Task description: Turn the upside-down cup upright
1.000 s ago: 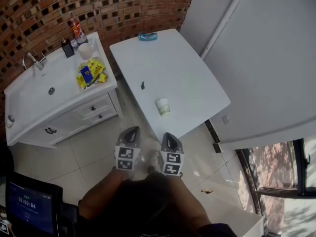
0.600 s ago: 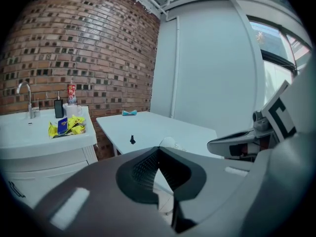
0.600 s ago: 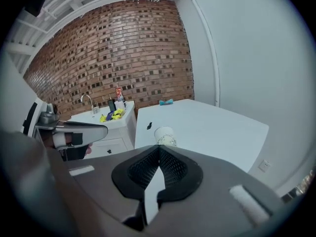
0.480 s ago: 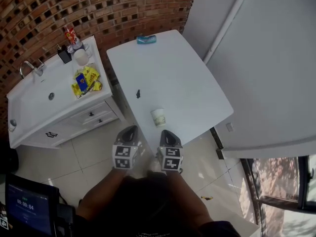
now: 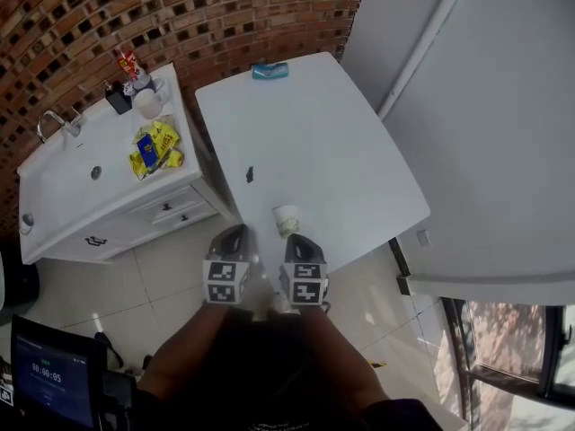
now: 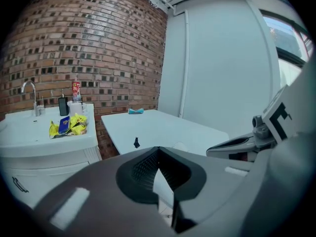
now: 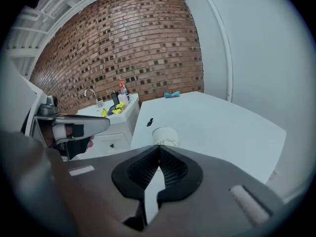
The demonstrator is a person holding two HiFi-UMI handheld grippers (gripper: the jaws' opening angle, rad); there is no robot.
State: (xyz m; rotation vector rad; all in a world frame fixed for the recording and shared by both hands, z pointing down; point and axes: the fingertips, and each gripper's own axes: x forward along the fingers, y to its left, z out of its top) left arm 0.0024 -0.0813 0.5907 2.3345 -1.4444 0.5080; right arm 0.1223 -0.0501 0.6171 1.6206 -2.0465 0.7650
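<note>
A white paper cup [image 5: 287,220] stands upside down near the front edge of the white table [image 5: 341,151]. In the right gripper view the cup [image 7: 165,136] sits just beyond my jaw tips, flat base up. My right gripper [image 5: 299,243] is shut and empty, a short way in front of the cup and apart from it. My left gripper [image 5: 235,238] is beside it to the left, over the floor off the table's front left corner, jaws shut with nothing in them. Both tips, the right gripper [image 7: 159,148] and the left gripper [image 6: 158,149], meet in a closed V.
A small black object [image 5: 249,175] lies mid-table and a blue item [image 5: 269,70] at its far end. Left stands a white vanity [image 5: 108,205] with a faucet [image 5: 52,124], yellow packets [image 5: 154,146] and bottles. A brick wall is behind, a white wall to the right, a screen [image 5: 49,380] bottom left.
Both grippers have moved forward and slightly down toward the table's front edge. The cup now lies much closer to the right gripper's tips. Both stay shut.
</note>
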